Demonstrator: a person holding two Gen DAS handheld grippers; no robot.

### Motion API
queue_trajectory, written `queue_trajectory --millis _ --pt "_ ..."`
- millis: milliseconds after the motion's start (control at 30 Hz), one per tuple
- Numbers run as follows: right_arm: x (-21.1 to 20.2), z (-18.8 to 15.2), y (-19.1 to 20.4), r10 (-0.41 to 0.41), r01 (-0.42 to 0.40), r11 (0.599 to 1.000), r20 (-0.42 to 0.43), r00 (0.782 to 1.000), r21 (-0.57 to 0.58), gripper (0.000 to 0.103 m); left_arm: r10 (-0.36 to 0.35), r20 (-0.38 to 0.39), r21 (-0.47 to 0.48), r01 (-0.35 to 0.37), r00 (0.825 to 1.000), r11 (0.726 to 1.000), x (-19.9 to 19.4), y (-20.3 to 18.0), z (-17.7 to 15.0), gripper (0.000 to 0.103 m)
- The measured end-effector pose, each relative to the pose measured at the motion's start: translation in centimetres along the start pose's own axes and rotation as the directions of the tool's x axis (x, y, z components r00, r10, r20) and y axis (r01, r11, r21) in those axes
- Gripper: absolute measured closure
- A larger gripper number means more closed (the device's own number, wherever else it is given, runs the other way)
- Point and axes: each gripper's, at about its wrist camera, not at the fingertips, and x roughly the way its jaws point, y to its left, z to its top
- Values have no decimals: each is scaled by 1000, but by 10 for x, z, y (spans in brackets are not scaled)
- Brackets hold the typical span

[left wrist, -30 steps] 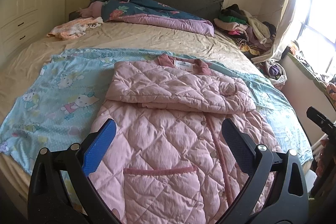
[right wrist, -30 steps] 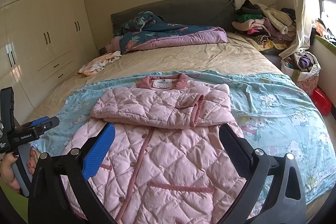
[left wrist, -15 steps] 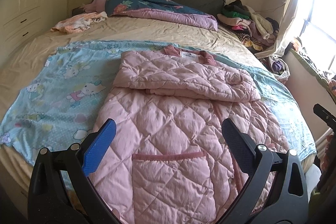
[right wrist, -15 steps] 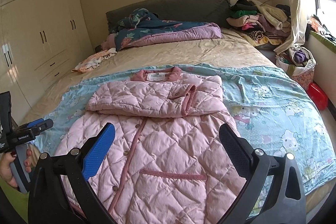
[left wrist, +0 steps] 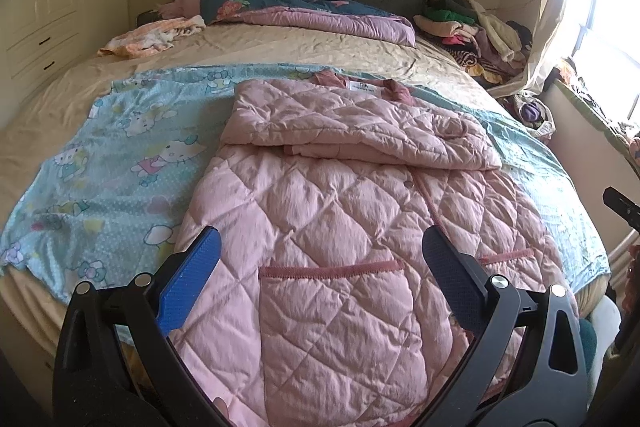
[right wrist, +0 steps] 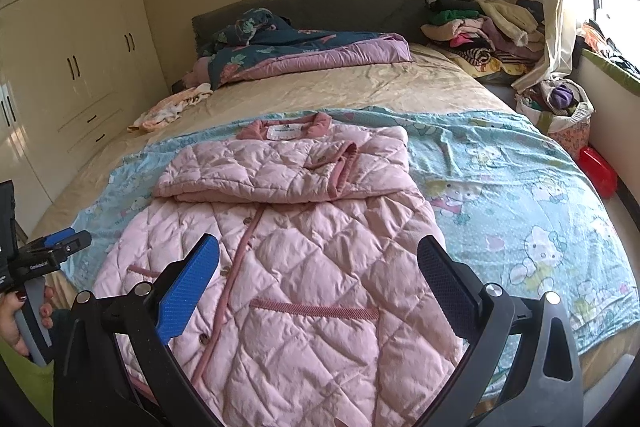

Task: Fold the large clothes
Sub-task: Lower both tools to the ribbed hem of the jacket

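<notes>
While the pink quilted jacket point(left wrist: 344, 227) is lying on the blue blanket point(left wrist: 120, 163) with sleeves folded across, I am hovering both left gripper point(left wrist: 320, 283) and right gripper point(right wrist: 320, 279) fingers open and empty over its hem, judging the next move is pinching that hem and folding it toward the collar.

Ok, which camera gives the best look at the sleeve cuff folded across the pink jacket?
The right wrist view. There the sleeve cuff faces the camera, its darker pink trim plain against the pink quilted jacket. In the left wrist view the cuff shows only as a rounded bump with no trim visible.
</notes>
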Motion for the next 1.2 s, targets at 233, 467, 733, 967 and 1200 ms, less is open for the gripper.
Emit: queue_trajectory --millis 233,467,733,967,1200 --pt "1 -12 -7 -11 11 1000 -19 1000 5 4 13 -21 -1 -13 1000 1000 3 6 -12 9" --pt "1 -22 -14 -18 18 1000 -34 999 14 4 35 -46 7 -35 998 999 7 12 -22 9" --pt "6 -37 -23 -30 31 999 -70 997 11 4 56 -92 14 -55 994 998 17 20 -43 9" --pt "15 -61 -35 -56 57 998 -123 991 2 4 84 -138 9 -83 987 996 23 37 -64 9" --pt "20 -78 -43 -72 73 997 -161 984 0 4 89 -191 -46 -99 978 994 26 62 -87 9"
